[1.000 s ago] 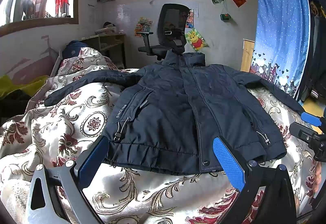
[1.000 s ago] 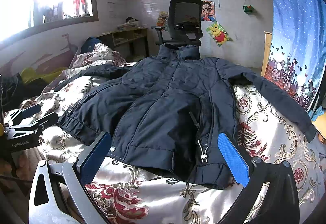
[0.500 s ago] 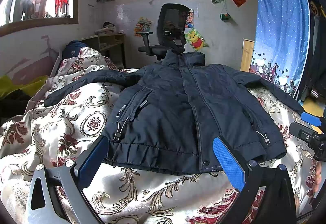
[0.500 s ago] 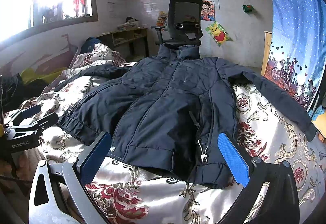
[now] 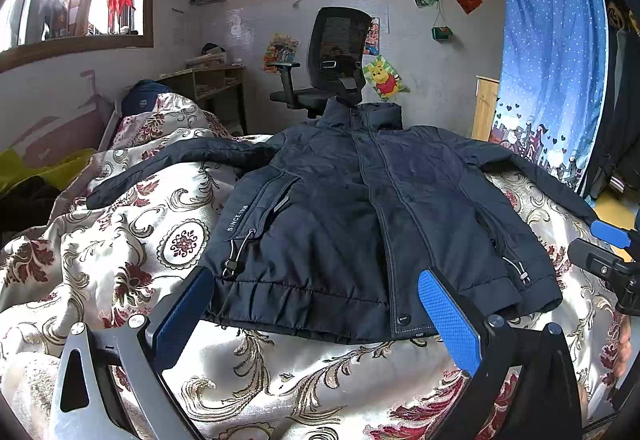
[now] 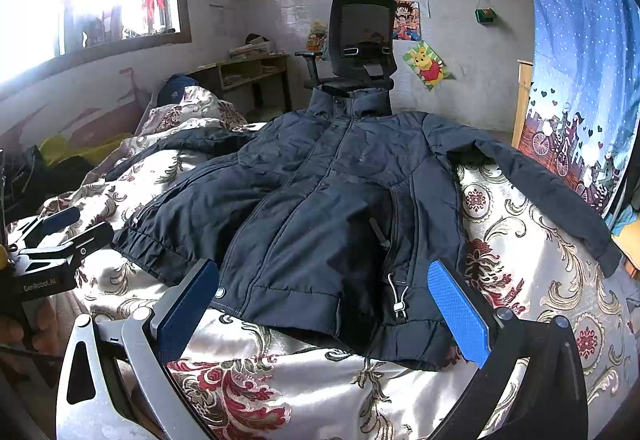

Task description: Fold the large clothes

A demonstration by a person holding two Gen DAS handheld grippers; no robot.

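Observation:
A dark navy padded jacket (image 5: 360, 208) (image 6: 332, 208) lies face up and zipped on the bed, both sleeves spread out sideways, collar toward the far end. My left gripper (image 5: 316, 304) hovers open just short of the hem's left half, nothing between its blue pads. My right gripper (image 6: 328, 300) is open too, in front of the hem's right half near a drawcord toggle (image 6: 398, 304). Each gripper shows at the edge of the other's view: the right one (image 5: 604, 252), the left one (image 6: 56, 236).
The bed has a cream and red floral cover (image 5: 132, 240) (image 6: 532, 260). A black office chair (image 5: 332, 60) stands beyond the collar. A wooden shelf (image 5: 208, 80) and window are at left, a blue curtain (image 5: 556, 60) at right.

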